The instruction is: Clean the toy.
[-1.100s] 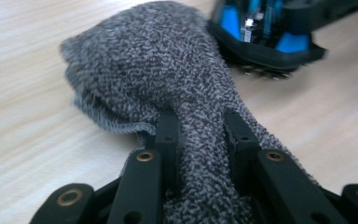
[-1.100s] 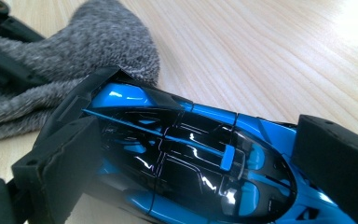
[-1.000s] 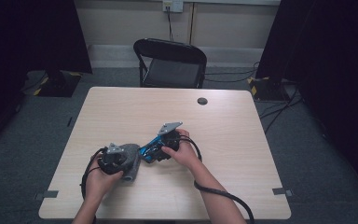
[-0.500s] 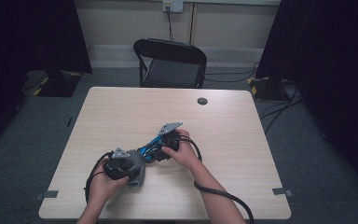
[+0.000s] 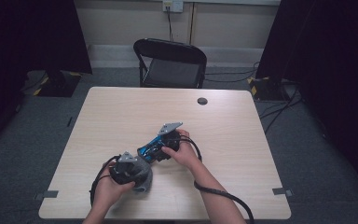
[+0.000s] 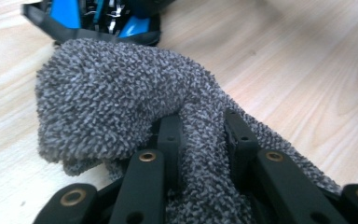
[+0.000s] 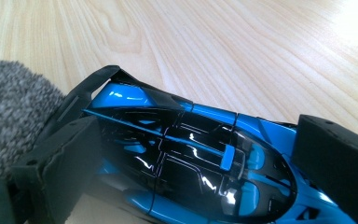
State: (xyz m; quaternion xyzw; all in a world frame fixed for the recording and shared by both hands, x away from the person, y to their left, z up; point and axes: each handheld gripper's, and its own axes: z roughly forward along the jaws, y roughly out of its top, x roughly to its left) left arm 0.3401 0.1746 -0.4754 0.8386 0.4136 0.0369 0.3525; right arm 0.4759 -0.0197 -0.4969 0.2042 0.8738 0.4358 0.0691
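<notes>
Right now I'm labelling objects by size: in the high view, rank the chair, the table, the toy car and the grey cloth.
1. Table
2. Chair
3. Cloth and toy car: too alike to rank, and both are partly covered by the tools.

Table (image 5: 121, 112): the far half and both side margins lie open wood; a gripper could pass freely across the upper part of the tabletop in the high view. One small dark round disc (image 5: 202, 101) sits near the far edge, right of centre. Crowded zone is lower centre of frame: the left gripper (image 5: 142, 173) with grey cloth (image 6: 121, 98) bunched against the blue toy car (image 7: 186, 154), which the right gripper (image 5: 151, 151) clamps, touching, no gap between cloth and car. Cables (image 5: 223, 196) loop over the near edge. Folding chair (image 5: 170, 63) stands beyond the far edge.
</notes>
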